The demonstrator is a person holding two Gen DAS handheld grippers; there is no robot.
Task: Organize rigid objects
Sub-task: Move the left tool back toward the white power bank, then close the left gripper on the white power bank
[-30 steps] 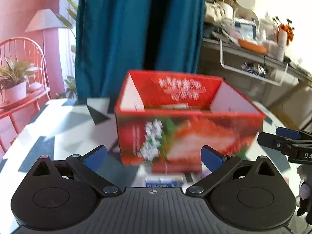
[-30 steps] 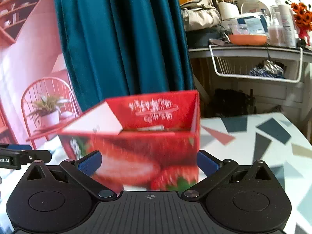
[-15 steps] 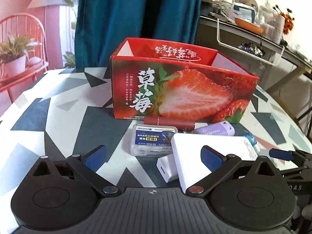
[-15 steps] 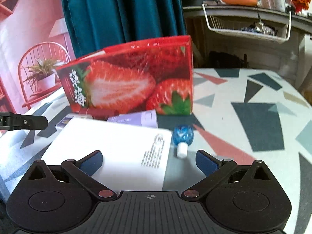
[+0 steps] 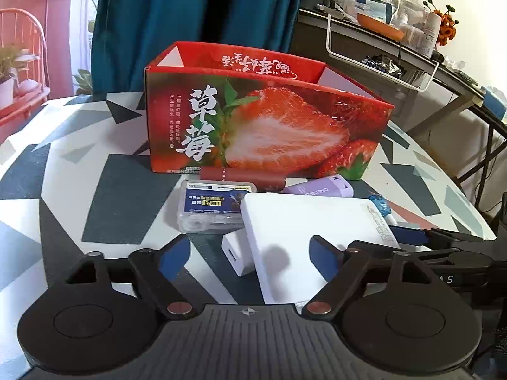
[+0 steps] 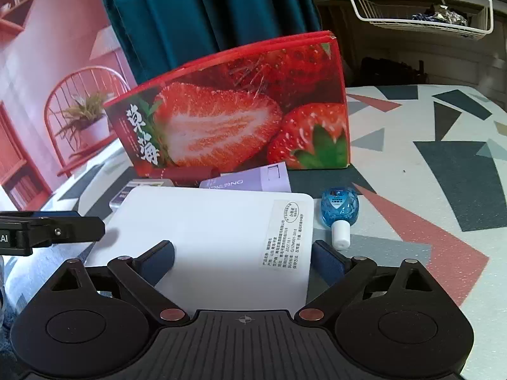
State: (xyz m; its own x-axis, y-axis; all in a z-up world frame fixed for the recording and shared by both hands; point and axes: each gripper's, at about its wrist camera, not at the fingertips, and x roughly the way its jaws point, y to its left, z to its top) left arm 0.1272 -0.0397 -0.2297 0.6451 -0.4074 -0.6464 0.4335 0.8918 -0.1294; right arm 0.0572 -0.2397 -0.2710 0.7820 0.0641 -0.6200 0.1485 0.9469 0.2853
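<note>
White box (image 6: 209, 237) flat, long axis toward strawberry carton (image 6: 240, 117) | right claw (image 6: 242, 258) apart | left claw (image 5: 250, 255) apart

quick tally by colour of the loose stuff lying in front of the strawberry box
white: 2, the flat white box and the small white block
clear: 1, the clear case
dark red: 1, the dark red tube
purple: 1, the purple item
blue: 1, the blue bottle
total: 6
</note>
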